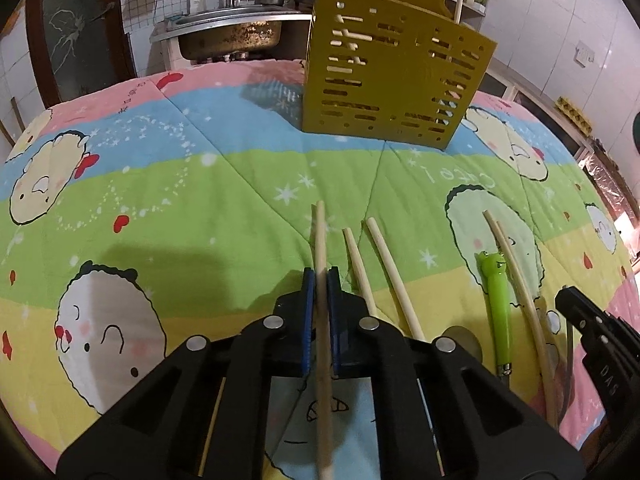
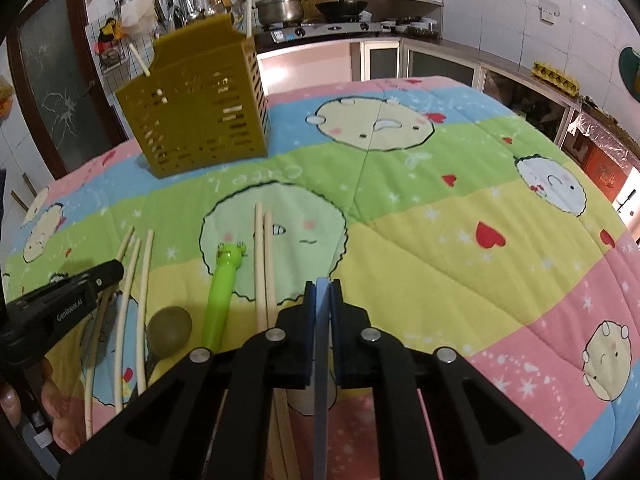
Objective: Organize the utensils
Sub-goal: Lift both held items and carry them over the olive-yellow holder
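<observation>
My left gripper (image 1: 321, 276) is shut on a pale wooden chopstick (image 1: 320, 232), which runs lengthwise between the blue pads and sticks out ahead of them. Two more chopsticks (image 1: 376, 272) lie just to its right. Further right are a green frog-handled utensil (image 1: 498, 300) and a curved pair of chopsticks (image 1: 516, 272). My right gripper (image 2: 323, 284) is shut on a flat blue-grey utensil handle (image 2: 322, 328), seen edge-on. An olive slotted utensil holder (image 1: 392, 80) (image 2: 200, 120) stands upright at the far side, with sticks poking out of its top.
Everything lies on a cartoon-print quilt (image 2: 440, 240). A round brownish spoon bowl (image 2: 170, 330) rests left of the green utensil (image 2: 222, 292). A steel sink (image 1: 228, 36) and a stove with pots (image 2: 320, 28) stand beyond the quilt's far edge.
</observation>
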Demonstrator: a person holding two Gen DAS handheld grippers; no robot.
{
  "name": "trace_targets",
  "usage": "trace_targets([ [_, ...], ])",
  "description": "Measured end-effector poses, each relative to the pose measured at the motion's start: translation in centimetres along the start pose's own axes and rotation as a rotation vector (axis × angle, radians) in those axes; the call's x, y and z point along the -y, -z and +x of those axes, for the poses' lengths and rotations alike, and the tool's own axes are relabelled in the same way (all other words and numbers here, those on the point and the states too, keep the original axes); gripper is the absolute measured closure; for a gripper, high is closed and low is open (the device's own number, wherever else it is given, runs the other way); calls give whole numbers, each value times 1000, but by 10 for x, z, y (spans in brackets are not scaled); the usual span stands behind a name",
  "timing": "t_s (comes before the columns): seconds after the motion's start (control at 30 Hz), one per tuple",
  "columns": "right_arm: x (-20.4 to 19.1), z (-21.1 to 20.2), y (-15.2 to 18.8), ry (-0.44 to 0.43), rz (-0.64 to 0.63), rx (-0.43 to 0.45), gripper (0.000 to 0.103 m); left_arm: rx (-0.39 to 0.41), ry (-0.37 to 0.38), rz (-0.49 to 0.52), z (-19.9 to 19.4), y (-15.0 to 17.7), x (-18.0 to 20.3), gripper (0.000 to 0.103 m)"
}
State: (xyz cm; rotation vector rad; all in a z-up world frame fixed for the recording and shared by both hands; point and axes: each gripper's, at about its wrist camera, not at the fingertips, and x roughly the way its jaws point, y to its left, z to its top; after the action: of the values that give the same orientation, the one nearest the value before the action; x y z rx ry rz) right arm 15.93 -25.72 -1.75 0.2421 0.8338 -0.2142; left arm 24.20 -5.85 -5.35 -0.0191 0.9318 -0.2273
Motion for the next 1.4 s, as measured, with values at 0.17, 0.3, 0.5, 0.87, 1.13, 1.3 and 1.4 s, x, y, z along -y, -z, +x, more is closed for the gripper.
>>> trace_targets([
  [0.17,5,-10,-6,-32,13,39,96,43,5,-6,-18,3,-3,98],
  [0.3,8,-21,-10,-51,11,80,96,103,12,-11,-42,3,-8,98],
  [0.5,10,-42,-16,-87,4,160,96,201,21,-15,-79,5,-16,98],
  [0.87,6,-81,-20,-129,-38,314,96,356,18,-7,-132,25,-21,98],
  [1.13,0,-102,-17,-135,-83,397,96,424,-15,10,-151,39,-26,98],
  [1.3,4,-108,-22,-138,-78,431,96,475,-23,-1,-163,35,-27,98],
  [1.4,4,-113,-32,-138,-73,458,96,507,-24,7,-171,26,-25,98],
])
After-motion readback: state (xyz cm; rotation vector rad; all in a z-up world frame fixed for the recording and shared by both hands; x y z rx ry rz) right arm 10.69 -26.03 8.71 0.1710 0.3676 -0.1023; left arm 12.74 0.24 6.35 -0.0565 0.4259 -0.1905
